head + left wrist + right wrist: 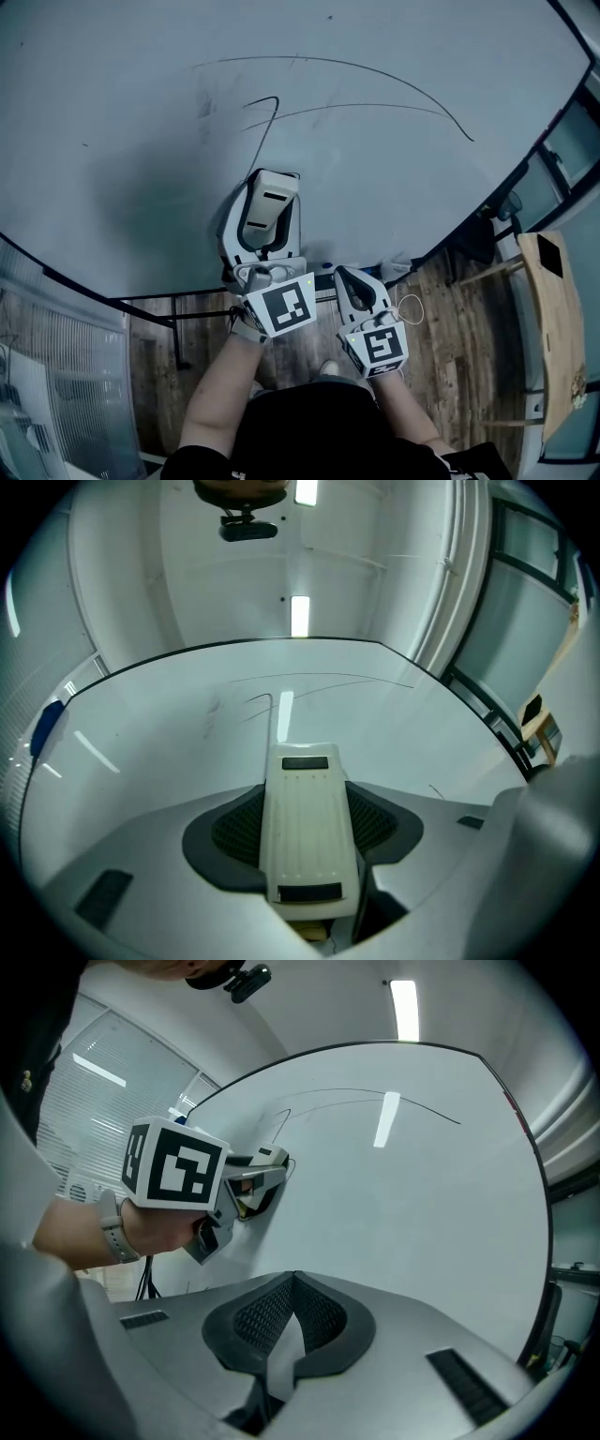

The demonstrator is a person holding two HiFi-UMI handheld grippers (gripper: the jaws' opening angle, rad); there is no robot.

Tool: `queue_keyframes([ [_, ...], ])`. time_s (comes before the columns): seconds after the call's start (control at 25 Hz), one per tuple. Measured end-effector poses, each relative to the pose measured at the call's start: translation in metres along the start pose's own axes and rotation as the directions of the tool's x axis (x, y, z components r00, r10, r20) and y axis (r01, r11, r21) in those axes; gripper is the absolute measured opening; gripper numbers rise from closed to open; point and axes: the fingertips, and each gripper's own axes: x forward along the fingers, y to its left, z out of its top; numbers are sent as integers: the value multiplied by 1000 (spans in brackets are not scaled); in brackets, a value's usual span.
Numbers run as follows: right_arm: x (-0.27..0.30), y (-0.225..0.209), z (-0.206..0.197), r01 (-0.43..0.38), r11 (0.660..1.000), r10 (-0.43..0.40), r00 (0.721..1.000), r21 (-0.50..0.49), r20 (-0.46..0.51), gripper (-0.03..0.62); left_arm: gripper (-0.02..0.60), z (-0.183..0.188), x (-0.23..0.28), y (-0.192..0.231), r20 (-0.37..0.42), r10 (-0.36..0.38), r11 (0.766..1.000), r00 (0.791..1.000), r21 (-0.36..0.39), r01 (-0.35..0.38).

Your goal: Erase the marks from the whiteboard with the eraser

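Notably, the left gripper [309,841] was clamped on the cream oblong plastic eraser [305,799], low on the pale whiteboard [141,141]. Its long axis pointed towards the thin black pen marks [267,117] directly ahead. The right gripper [292,1321], closed and empty, sat further back.

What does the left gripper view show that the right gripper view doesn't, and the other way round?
Only the left gripper view: the eraser from close up, its top face clamped between the jaws of the left claw. Only the right gripper view: the right claw, jaws shut on nothing, plus the left claw's marker cube and the hand holding it, seen from the side. Both: the whiteboard with its curved marks unerased.
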Motion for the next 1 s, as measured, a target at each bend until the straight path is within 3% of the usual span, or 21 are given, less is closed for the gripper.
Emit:
queue_keyframes([
  [0.24, 20, 34, 2, -91, 996, 91, 996, -4, -3, 26, 257, -16, -18, 66, -29, 86, 995, 996, 48, -85],
  [0.48, 33, 61, -3, -164, 986, 164, 986, -12, -20, 27, 257, -56, -42, 88, -77, 120, 992, 990, 43, -117],
  [0.72, 31, 55, -16, -159, 987, 158, 986, -4, -52, 26, 256, -90, -55, 62, -141, 65, 997, 988, 59, -57],
  [1.0, 20, 35, -27, -119, 993, 119, 990, -2, -77, 26, 256, -104, -55, -15, -161, -47, 996, 986, 70, 59],
])
